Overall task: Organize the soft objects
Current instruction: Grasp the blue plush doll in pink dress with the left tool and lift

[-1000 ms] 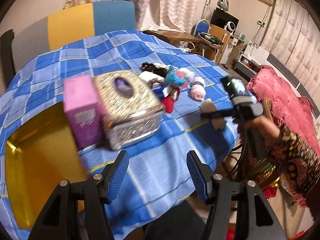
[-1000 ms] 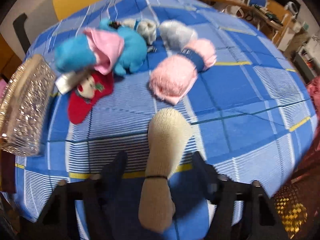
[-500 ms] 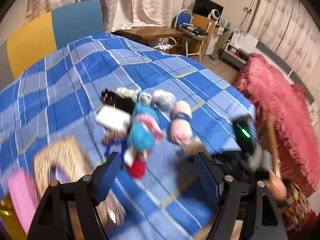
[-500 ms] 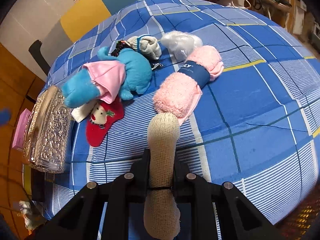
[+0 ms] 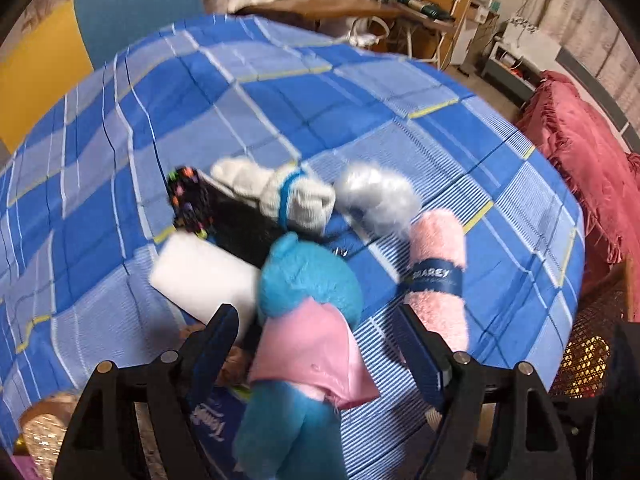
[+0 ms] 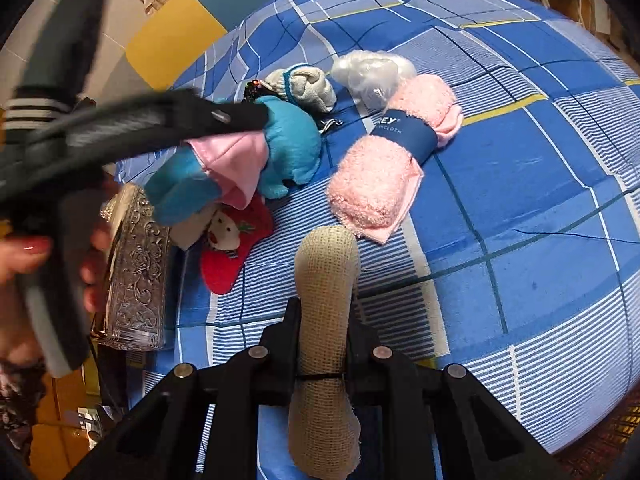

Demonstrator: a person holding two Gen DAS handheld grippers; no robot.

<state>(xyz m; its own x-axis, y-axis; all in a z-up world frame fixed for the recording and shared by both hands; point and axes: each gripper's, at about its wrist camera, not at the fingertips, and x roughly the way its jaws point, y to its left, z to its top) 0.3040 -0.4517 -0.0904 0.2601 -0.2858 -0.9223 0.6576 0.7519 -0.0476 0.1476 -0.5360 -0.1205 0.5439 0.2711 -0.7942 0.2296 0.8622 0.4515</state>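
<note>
Left gripper [image 5: 316, 344] spread wide, black fingers either side of the blue plush toy in a pink satin jacket [image 5: 308, 320], pads not seen pressing on it. Toy lying on the blue-and-white checked tablecloth [image 5: 400, 112], head pointing away from the left wrist camera. Just beyond the toy's head: a white rectangular foam-like block [image 5: 200, 276], a black fabric piece with coloured dots [image 5: 188, 200], a cream knitted bundle with a blue band [image 5: 280, 192], and a fluffy silver-grey pom-pom [image 5: 376, 200]. Right of the toy, just beside the left gripper's right finger: a rolled pink fluffy towel with a navy paper band [image 5: 436, 276]. Under the left finger, a blue tissue packet with white lettering [image 5: 216, 416], partly hidden.

Right gripper [image 6: 322, 320] closed tight on the beige rolled elastic bandage [image 6: 326, 280], jaws pinching it near a thin black tie, rounded end poking forward above the cloth. From the right wrist camera, left gripper seen blurred at upper left, reaching over the toy [image 6: 280, 144], held by a hand with red-painted nails [image 6: 48, 264]. Beneath the toy, a red felt stocking with a white figure [image 6: 232, 248]; beside it at the left, an embossed silver metal box [image 6: 136, 272]. Pink towel [image 6: 392, 160] lying ahead of the bandage tip, near but apart. Red fringed cushion [image 5: 584, 152] off the table's far right edge.
</note>
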